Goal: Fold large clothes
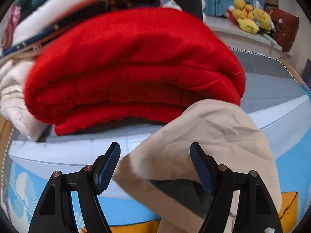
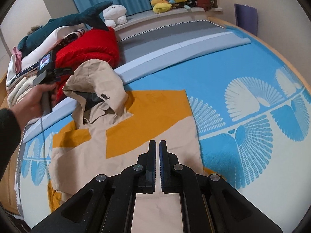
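Looking along my left gripper [image 1: 155, 167], I see its fingers spread wide, released, with nothing pinched. A raised fold of the beige jacket [image 1: 204, 141] fills the gap between them and drapes past the right finger [image 1: 202, 172]; whether cloth touches that pad I cannot tell. Just behind it a folded red blanket [image 1: 134, 69] lies on the grey pad [image 1: 272, 89], with cream and white clothes [image 1: 13, 95] piled at its left. Yellow plush toys [image 1: 250, 17] sit on the far ledge.

From my right gripper [image 2: 157, 163] I get what the left view hides: the whole jacket [image 2: 124, 139], beige with orange panels, spread flat on the blue patterned bedspread [image 2: 243, 81], its hood end [image 2: 97, 81] lifted and bunched near the red blanket [image 2: 91, 48]. My left hand [image 2: 37, 99] holds the other tool's handle beside that lifted part. A dark teal toy shark [image 2: 77, 17] lies on the clothes pile. The right fingers stand almost together, only a thin slit between them, gripping nothing, above the jacket's lower part.
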`<state>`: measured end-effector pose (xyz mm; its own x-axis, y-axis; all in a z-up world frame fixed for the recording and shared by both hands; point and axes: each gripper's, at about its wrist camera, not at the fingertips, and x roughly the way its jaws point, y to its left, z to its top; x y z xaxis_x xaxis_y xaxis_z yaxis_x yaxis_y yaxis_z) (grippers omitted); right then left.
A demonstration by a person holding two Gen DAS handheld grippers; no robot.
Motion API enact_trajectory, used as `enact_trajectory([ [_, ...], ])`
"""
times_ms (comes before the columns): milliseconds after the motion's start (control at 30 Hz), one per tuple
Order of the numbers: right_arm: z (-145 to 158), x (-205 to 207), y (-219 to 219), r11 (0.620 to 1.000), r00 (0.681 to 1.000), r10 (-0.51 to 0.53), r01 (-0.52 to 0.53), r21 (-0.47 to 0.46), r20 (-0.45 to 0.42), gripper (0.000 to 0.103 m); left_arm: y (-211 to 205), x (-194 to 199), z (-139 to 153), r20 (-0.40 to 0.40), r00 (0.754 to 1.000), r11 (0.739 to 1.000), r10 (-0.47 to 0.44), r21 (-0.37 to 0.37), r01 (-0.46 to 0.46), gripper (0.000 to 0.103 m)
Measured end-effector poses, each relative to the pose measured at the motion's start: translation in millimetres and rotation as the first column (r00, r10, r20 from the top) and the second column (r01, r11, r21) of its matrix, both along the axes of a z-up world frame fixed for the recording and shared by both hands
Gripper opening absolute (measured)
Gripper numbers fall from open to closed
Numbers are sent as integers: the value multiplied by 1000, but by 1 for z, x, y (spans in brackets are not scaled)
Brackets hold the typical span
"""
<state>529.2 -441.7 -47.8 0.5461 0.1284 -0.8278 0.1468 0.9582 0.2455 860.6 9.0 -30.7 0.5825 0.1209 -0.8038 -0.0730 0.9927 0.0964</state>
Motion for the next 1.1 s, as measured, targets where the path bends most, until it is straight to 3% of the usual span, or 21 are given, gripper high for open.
enact_trajectory([
  [33,0,1,0,1000,1000,1,-1,3,-1,5,1,5,-6,-22,1000,1000,2,10,-2,63],
  [100,1,2,-1,1000,1000,0,0,12,6,5,3,8,-13,-75,997,1000,-21,-2,21,16],
  [133,2,2,-1,1000,1000,2,-2,15,11,5,4,5,-13,-88,995,999,-39,-27,37,11],
  [200,3,3,0,1000,1000,1,-1,24,13,5,5,-15,1,-49,997,995,-65,-74,61,8],
  [267,4,3,0,999,1000,5,-6,50,15,5,-3,-34,16,-35,994,992,-101,-73,98,5],
  [367,14,2,1,998,999,8,-11,65,44,4,-22,-99,51,11,977,975,-211,-71,211,4],
  [500,29,-3,4,994,996,15,-24,108,90,4,-55,-247,88,76,925,928,-371,-15,373,2],
  [600,39,-8,11,980,991,28,-53,191,130,6,-69,-359,88,80,906,907,-415,-39,419,2],
  [633,43,-11,15,976,989,37,-67,209,147,12,-68,-388,80,61,912,910,-405,-69,409,2],
  [667,45,-13,19,969,986,44,-81,232,163,28,-69,-418,67,20,916,910,-401,-102,401,4],
  [700,47,-15,23,962,983,46,-92,258,176,39,-69,-438,53,-29,917,911,-398,-131,392,12],
  [733,47,-17,25,956,982,46,-97,278,185,59,-67,-459,32,-109,915,914,-388,-171,367,13],
  [767,47,-18,28,949,981,45,-101,298,190,66,-62,-473,14,-182,916,925,-358,-200,322,13],
  [800,44,-19,33,943,981,47,-105,316,186,66,-57,-482,5,-217,918,931,-332,-233,281,13],
  [867,31,-17,45,929,988,69,-115,353,140,66,-37,-490,-6,-212,941,926,-263,-329,184,16],
  [933,14,-15,56,919,992,95,-120,375,85,66,-13,-481,-13,-200,972,927,-125,-374,42,25],
  [1000,-10,-10,72,916,991,133,-125,381,7,66,5,-467,-24,-208,977,908,-49,-417,-43,35],
  [1067,-31,-6,84,919,987,152,-123,375,-49,66,17,-449,-41,-243,970,876,-11,-471,-108,35],
  [1100,-41,-4,88,923,986,151,-114,368,-74,66,22,-440,-53,-258,966,846,12,-513,-148,35],
])
